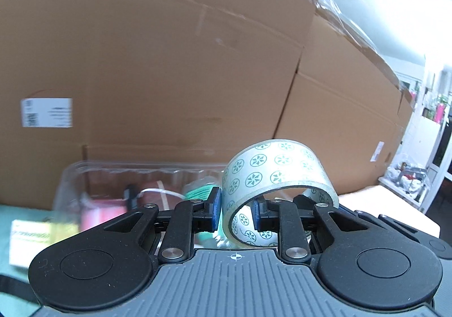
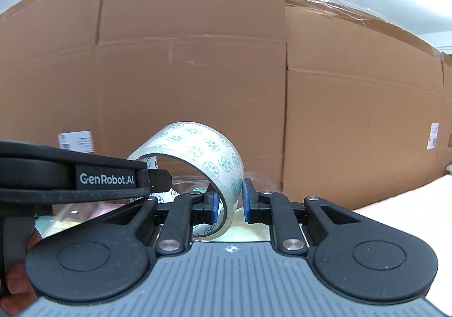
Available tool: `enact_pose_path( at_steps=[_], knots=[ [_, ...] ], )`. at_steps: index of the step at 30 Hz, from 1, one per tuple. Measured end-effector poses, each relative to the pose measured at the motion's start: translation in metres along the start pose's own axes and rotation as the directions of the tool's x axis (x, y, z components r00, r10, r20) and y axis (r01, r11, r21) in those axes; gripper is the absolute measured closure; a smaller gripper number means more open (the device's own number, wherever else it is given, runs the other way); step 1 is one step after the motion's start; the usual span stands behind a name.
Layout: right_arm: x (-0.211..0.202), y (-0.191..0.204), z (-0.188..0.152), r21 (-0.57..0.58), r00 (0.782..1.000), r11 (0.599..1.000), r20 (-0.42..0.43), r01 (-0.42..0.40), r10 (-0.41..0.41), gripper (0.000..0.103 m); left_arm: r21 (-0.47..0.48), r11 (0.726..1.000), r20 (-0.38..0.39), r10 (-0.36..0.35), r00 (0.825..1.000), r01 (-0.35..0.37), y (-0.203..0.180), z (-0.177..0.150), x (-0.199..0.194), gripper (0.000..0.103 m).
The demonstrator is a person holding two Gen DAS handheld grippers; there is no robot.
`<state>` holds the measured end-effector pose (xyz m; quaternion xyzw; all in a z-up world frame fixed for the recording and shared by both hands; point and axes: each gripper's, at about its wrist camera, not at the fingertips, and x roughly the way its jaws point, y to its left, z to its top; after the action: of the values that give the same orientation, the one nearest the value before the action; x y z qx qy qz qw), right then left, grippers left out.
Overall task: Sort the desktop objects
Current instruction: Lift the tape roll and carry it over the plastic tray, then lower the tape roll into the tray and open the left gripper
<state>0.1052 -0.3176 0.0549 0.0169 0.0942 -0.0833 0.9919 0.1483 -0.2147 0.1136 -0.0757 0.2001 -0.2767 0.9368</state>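
One roll of patterned tape [image 1: 278,172], one clear plastic bin [image 1: 135,172], two grippers, left [image 1: 236,211] and right [image 2: 229,204], two stacked cardboard cartons [image 2: 183,62], and one yellow-green box [image 1: 34,240].

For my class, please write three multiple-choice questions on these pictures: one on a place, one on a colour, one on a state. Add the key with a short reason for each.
1. What stands right behind the clear container?
A. cardboard boxes
B. a bookshelf
C. a curtain

2. What colour are the round emblems on the tape roll?
A. red
B. black
C. green

3. How does the right gripper stand to the roll?
A. open, far from it
B. shut on its wall, one of the fingers outside the ring and one inside
C. shut on nothing

Key:
1 A: brown box walls fill the view behind the container.
2 C: the printed emblems are green on pale tape.
3 B: the blue pads sit on either side of the roll's wall.
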Motion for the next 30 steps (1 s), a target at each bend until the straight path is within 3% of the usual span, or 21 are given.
enact_pose_path(
  at_steps=[4,16,17,18,19,21,23,25,27,30],
  knots=[
    [0.022,-0.023,0.003,0.026,0.999,0.999,-0.029,-0.039,0.04,0.084,-0.032,0.999,-0.023,-0.023,0.999,0.022,0.002,0.008,0.031,0.078],
    [0.084,-0.031,0.01,-0.096,0.996,0.994,-0.076,-0.059,0.052,0.084,-0.076,0.997,-0.047,0.013,0.999,-0.017,0.013,0.019,0.098,0.079],
    [0.089,-0.03,0.01,-0.109,0.995,0.992,-0.085,-0.058,0.048,0.083,-0.078,0.997,-0.051,0.017,0.999,-0.021,0.014,0.019,0.103,0.075],
    [0.094,-0.029,0.009,-0.125,0.995,0.991,-0.093,-0.056,0.045,0.079,-0.082,0.996,-0.055,0.016,0.998,-0.02,0.016,0.018,0.107,0.061],
    [0.098,-0.027,0.008,-0.142,0.993,0.988,-0.107,-0.055,0.04,0.072,-0.088,0.996,-0.065,0.026,0.998,-0.031,0.017,0.018,0.111,0.058],
    [0.099,-0.022,0.005,-0.19,0.994,0.981,-0.108,-0.03,0.009,0.047,-0.109,0.994,-0.073,0.01,0.997,-0.017,0.02,0.017,0.112,0.05],
    [0.094,-0.018,0.001,-0.216,0.997,0.976,-0.081,-0.012,-0.005,0.036,-0.099,0.995,-0.053,-0.019,0.998,0.014,0.021,0.017,0.107,0.041],
    [0.089,-0.016,0.0,-0.228,0.998,0.974,-0.067,-0.005,-0.011,0.033,-0.064,0.998,-0.029,0.007,1.0,-0.009,0.017,0.016,0.102,0.024],
    [0.084,-0.015,-0.002,-0.234,0.998,0.972,-0.057,-0.004,-0.01,0.017,-0.053,0.998,-0.008,0.024,1.0,-0.024,0.015,0.015,0.096,0.008],
    [0.073,-0.012,-0.004,-0.255,0.999,0.967,-0.043,-0.001,-0.01,0.008,-0.053,0.999,0.007,0.002,1.0,-0.002,0.01,0.014,0.086,0.0]
  ],
)
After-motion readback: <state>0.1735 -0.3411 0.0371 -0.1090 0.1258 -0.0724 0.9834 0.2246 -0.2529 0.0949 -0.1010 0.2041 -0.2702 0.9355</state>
